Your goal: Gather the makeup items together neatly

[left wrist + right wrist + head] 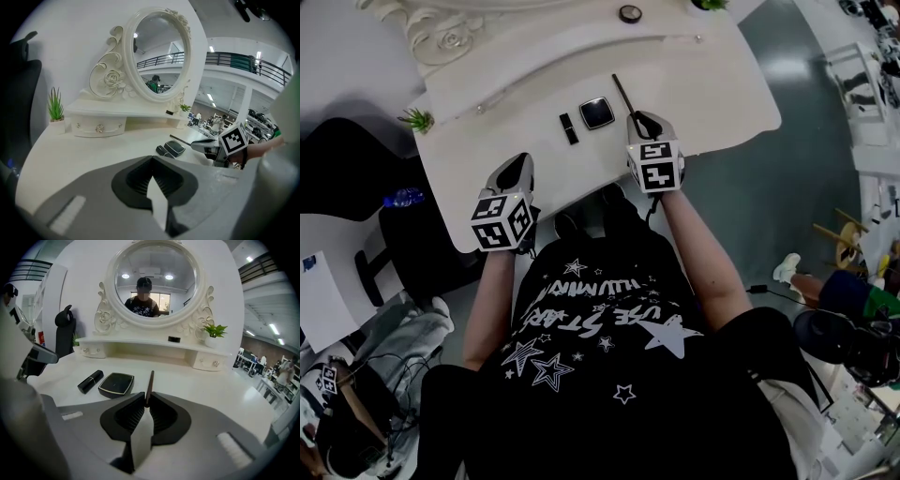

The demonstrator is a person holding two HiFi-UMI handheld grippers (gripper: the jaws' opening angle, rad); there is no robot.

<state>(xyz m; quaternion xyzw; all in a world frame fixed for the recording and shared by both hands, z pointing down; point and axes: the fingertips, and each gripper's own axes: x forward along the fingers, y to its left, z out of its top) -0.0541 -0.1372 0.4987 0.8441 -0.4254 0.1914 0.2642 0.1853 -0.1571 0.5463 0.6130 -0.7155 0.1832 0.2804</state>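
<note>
**Item: stick**, slim and dark, either a pencil or a brush; which one cannot be told. It is lifted at its near end and angled away over the table, just right of the compact.
**Handling:** It is judged light, stiff and smooth, so it is likely to swivel or slip in a pinch. It is best taken near the middle of its length, whereas only the end is gripped now.
**Right gripper**: The jaws are pressed onto the stick's near end.
**Left gripper**: The jaws are closed together with nothing between them, and it is held over the table's near left edge.
**Other items:** A lipstick lies just left of the compact. Both are judged hard, glossy and slippery. A small round case sits well apart on the raised shelf.
**Surface:** A white, smooth dressing table is shown, with an oval mirror in a carved frame and a small plant at the left corner.
**Room:** A large open hall is seen, with a grey floor and desks beyond.
</note>
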